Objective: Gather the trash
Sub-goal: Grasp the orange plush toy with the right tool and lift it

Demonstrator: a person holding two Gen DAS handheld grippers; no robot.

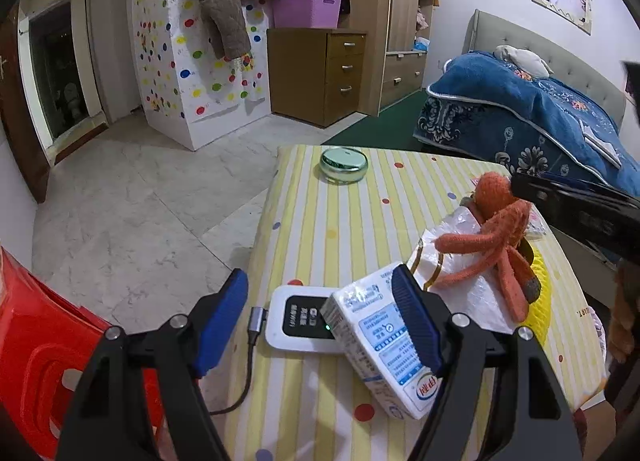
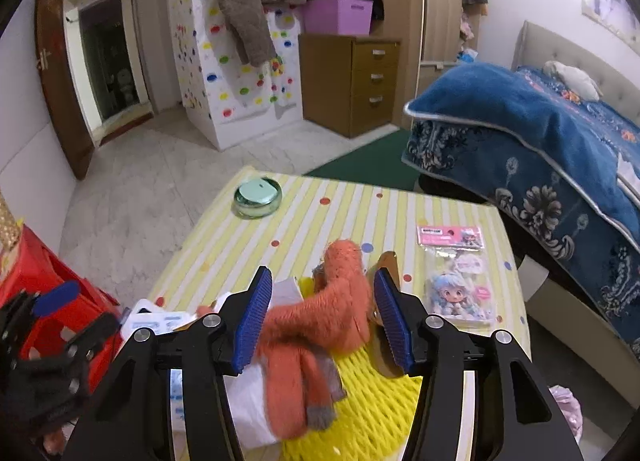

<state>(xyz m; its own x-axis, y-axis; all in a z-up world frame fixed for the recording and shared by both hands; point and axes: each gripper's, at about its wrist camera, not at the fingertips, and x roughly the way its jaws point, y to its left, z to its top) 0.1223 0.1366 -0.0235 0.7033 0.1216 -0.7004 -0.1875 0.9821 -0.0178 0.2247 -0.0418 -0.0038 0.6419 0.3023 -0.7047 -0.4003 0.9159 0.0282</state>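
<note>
Item: white milk carton with blue print (image 1: 376, 345), lying on its side on the yellow-and-white striped tabletop (image 1: 320, 229), long axis running from about 11 to 5 o'clock in the left wrist view. It is sitting partly over a white pocket router with a black screen (image 1: 298, 321) and its grey cable.

Left gripper (image 1: 320, 317): jaws standing spread and empty. The right blue pad is lying against or just over the carton's upper face; contact cannot be told. The carton is lying toward 3 o'clock of the gap rather than centred, so a shift that way looks needed before closing.

Right gripper (image 2: 318, 313): jaws part-spread, straddling an orange fuzzy knitted glove with grey fingertips (image 2: 320, 325). The pads are standing just beside the glove, not visibly pressing it. The glove's long axis is running roughly 12 to 6 o'clock, along the fingers.

Beneath the glove: crumpled white plastic bag (image 1: 452, 261) and yellow foam fruit netting (image 2: 360, 401).

Nearer hand: left for the carton; right for the bag and netting.

Left view only: router, full carton. Right view only: packaged cartoon-figure keychain (image 2: 458, 281) at 2 o'clock. Both: round green tin (image 1: 344, 165) at the far edge, red plastic stool (image 1: 40, 341) at 8 o'clock.
</note>
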